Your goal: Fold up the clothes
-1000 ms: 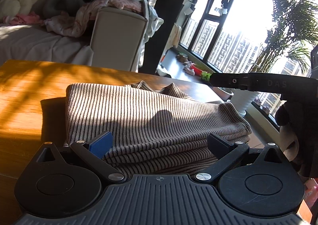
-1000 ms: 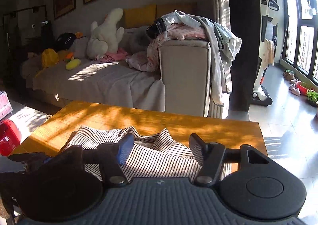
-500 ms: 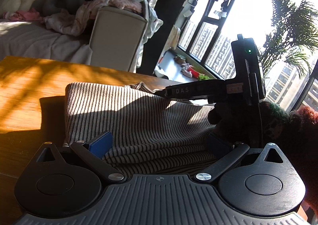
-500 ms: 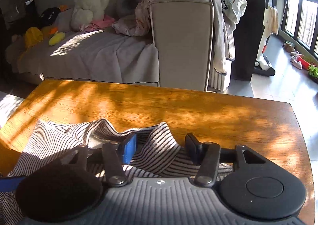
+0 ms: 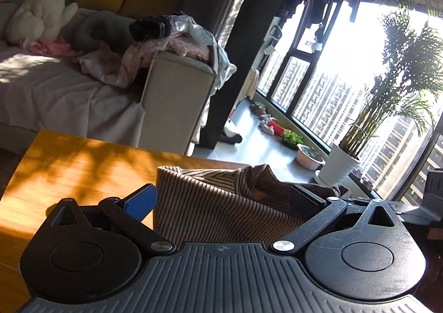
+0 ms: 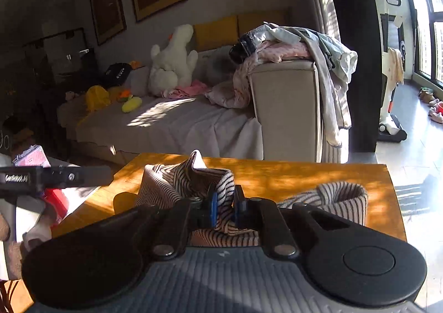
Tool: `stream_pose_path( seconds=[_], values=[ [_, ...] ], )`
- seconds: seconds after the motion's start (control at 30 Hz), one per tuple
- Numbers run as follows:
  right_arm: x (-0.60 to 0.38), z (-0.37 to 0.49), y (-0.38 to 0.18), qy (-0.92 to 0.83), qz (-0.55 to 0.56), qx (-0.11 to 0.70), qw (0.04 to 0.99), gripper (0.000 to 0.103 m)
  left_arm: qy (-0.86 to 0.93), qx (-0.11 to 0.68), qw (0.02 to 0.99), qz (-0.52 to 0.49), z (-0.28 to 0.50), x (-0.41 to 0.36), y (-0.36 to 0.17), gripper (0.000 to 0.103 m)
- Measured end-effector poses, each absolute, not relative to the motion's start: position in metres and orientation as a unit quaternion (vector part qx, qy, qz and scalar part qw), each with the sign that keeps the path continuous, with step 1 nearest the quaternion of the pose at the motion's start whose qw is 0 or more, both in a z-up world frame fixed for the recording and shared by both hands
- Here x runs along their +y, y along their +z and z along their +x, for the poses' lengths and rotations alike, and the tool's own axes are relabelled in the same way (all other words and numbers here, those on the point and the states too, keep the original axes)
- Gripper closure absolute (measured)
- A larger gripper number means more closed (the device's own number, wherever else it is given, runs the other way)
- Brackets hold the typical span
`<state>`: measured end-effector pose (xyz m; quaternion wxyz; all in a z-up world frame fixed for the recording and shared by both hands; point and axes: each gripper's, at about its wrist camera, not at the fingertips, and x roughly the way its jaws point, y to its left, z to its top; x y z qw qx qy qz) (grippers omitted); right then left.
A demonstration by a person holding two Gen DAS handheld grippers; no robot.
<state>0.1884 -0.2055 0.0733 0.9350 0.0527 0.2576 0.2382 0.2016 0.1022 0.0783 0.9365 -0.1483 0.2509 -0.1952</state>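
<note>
right tool (image 6: pixel 223 203): jaws just closing, now pinched on a fold of the striped garment (image 6: pixel 177 185), blue pads pressing cloth from both sides
left tool (image 5: pixel 221 199): jaws wide, striped garment bunched between the fingers; no pad seen pressing it
garment location: on the orange wooden surface (image 6: pixel 304 174), near edge, partly lifted into a peak at the right tool; a loose loop of it lies to the right
right view only: framed pictures on wall, yellow toys on sofa (image 6: pixel 171 124), upright vacuum by the window, left tool's body side-on at far left
left view only: potted palm (image 5: pixel 340 166) at the window, towers outside, shoes and red bowl on floor
both views: white plush (image 6: pixel 174 61), clothes heap (image 6: pixel 279 47) on sofa arm
writing: "GenRobot.AI" on the left tool's body, right view
pose: both tools tilted slightly downward toward the surface
</note>
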Motion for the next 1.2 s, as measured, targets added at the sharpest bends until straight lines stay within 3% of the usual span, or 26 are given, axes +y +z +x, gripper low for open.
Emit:
stream_pose_path(
  seconds=[0.33,0.4,0.5,0.67,0.87,1.0,1.07,1.2],
  values=[
    [-0.207,0.095,0.021,0.232,0.027,0.324,0.917,0.092,-0.200,0.278,0.937,-0.069,0.181,0.069,0.073,0.000],
    [-0.204,0.082,0.025,0.229,-0.019,0.319,0.920,0.090,-0.206,0.291,0.933,-0.045,0.174,0.071,0.069,0.007],
    [-0.211,0.065,0.042,0.235,-0.026,0.296,0.925,0.080,-0.216,0.319,0.923,0.001,0.165,0.071,0.056,0.021],
    [-0.236,0.060,0.066,0.208,0.030,0.243,0.947,0.051,-0.221,0.352,0.905,0.091,0.150,0.065,0.029,0.020],
    [-0.236,0.081,0.015,0.119,-0.059,0.305,0.943,0.049,-0.207,0.392,0.895,0.046,0.149,0.092,0.021,0.013],
    [-0.242,0.074,0.020,0.108,-0.034,0.304,0.946,0.045,-0.200,0.390,0.899,0.001,0.151,0.103,0.032,0.012],
    [-0.248,0.075,0.023,0.098,-0.010,0.307,0.947,0.032,-0.205,0.388,0.898,-0.008,0.154,0.100,0.033,0.012],
    [-0.262,0.083,0.017,0.081,0.048,0.326,0.941,0.026,-0.223,0.394,0.892,-0.019,0.162,0.085,0.025,0.014]
  ],
)
